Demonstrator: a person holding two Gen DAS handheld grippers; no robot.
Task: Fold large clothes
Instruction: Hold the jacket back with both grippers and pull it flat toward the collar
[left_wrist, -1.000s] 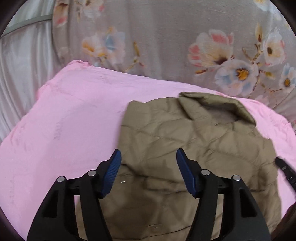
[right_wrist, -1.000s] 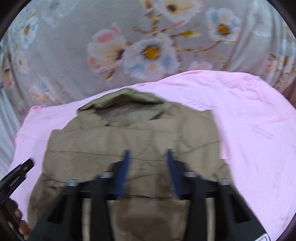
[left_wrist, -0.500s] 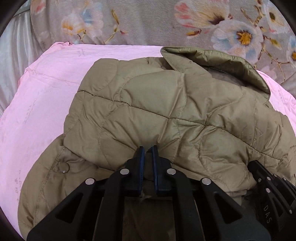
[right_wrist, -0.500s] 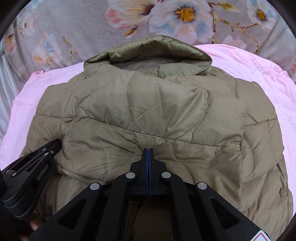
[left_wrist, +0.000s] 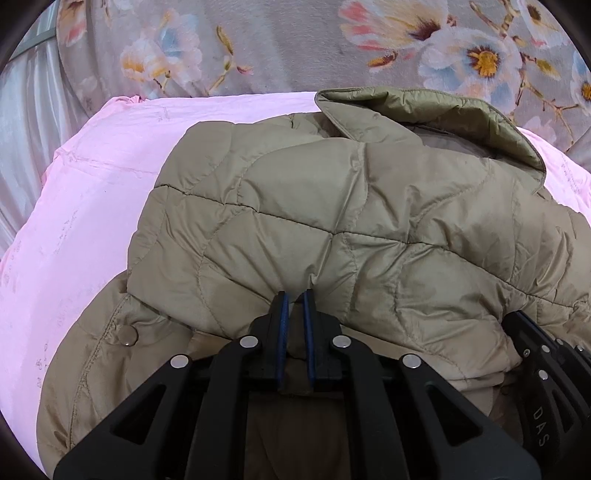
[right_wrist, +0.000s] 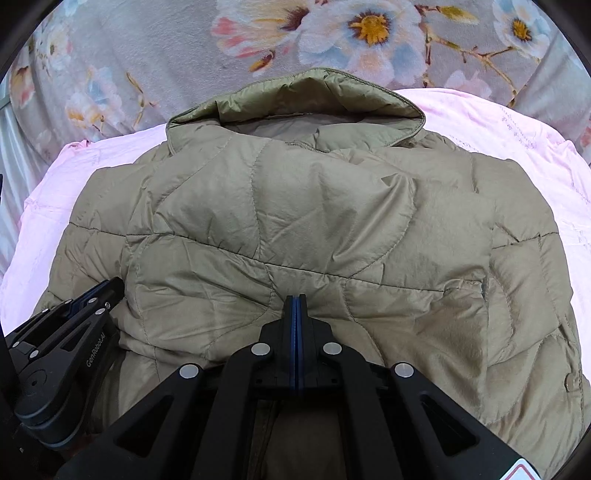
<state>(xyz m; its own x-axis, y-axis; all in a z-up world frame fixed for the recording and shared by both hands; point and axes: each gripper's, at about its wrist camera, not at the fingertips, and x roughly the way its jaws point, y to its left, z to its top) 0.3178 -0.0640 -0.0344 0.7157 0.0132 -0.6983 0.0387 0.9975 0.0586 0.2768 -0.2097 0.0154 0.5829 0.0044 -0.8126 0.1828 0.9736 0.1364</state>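
Both grippers, left gripper (left_wrist: 295, 301) and right gripper (right_wrist: 295, 304), remain clamped on jacket (left_wrist: 351, 221) hem; little changed.

My left gripper (left_wrist: 295, 295) has its blue-padded fingers drawn nearly together, a narrow gap between them, pinching quilted jacket (left_wrist: 351, 221) fabric. My right gripper (right_wrist: 295, 301) has its pads pressed fully together on the same fabric edge. Both grippers sit side by side, pointing forward.
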